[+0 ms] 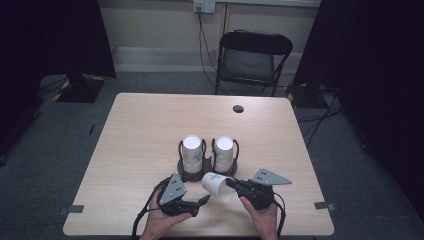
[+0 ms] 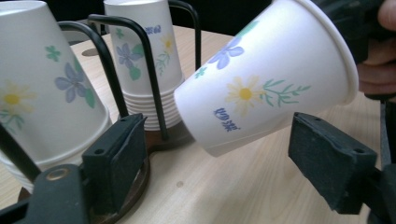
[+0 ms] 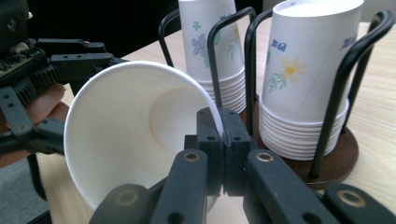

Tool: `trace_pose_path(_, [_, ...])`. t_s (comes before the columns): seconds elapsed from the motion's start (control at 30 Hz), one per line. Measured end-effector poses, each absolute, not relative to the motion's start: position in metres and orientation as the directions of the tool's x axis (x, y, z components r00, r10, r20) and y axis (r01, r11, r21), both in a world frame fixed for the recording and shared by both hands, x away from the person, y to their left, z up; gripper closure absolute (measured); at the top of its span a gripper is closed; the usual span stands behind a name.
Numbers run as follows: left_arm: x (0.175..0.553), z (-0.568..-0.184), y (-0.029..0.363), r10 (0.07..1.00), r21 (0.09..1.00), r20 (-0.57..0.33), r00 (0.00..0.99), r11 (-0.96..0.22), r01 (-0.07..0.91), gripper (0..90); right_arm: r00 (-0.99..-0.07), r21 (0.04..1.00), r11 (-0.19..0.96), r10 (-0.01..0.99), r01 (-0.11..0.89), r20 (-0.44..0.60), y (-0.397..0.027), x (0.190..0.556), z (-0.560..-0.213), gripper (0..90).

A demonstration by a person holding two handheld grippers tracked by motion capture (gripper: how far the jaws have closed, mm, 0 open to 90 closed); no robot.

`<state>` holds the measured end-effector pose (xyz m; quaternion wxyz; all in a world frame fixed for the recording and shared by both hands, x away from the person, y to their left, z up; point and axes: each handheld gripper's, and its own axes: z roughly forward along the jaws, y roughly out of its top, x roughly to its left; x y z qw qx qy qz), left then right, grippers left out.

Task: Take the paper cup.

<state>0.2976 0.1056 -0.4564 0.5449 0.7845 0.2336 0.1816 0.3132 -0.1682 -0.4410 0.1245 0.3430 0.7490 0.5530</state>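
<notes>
My right gripper (image 3: 219,135) is clamped on the rim of a paper cup (image 1: 218,186), one jaw inside and one outside, so the pinched bit of rim is hidden behind the pads. The cup lies tipped on its side above the table (image 1: 140,125), near its front edge, mouth toward my right hand (image 1: 260,212), and its inside is empty. My left gripper (image 2: 215,163) has let go: its jaws stand wide on either side of the cup's closed end without touching it. Behind the cup, toward the table's middle, two wire holders (image 1: 192,175) each carry a stack of upside-down cups (image 1: 191,152). How many cups sit in each I cannot tell. In the left gripper view the near stack is cut off at the left edge.
</notes>
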Motion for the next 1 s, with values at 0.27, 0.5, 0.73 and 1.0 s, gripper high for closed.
trace_pose_path(0.27, [0.293, -0.466, 0.095, 0.549, 0.927, 0.075, 0.832, -0.347, 0.145, 16.1, -0.748, 0.878, 0.206, 0.626, 0.431, 0.22, -0.161, 0.319, -0.438, 87.8])
trace_pose_path(0.5, [0.29, -0.472, 0.087, 0.533, 0.89, 0.161, 0.831, -0.442, 0.111, 17.0, -0.747, 0.837, 0.259, 0.622, 0.482, 0.237, -0.156, 0.324, -0.439, 87.8])
trace_pose_path(0.73, [0.29, -0.474, 0.084, 0.535, 0.886, 0.194, 0.822, -0.455, 0.087, 15.6, -0.745, 0.81, 0.284, 0.615, 0.514, 0.257, -0.15, 0.327, -0.438, 87.6])
trace_pose_path(1.0, [0.289, -0.475, 0.076, 0.531, 0.881, 0.217, 0.819, -0.468, 0.07, 15.5, -0.751, 0.776, 0.338, 0.612, 0.533, 0.25, -0.138, 0.332, -0.44, 87.2])
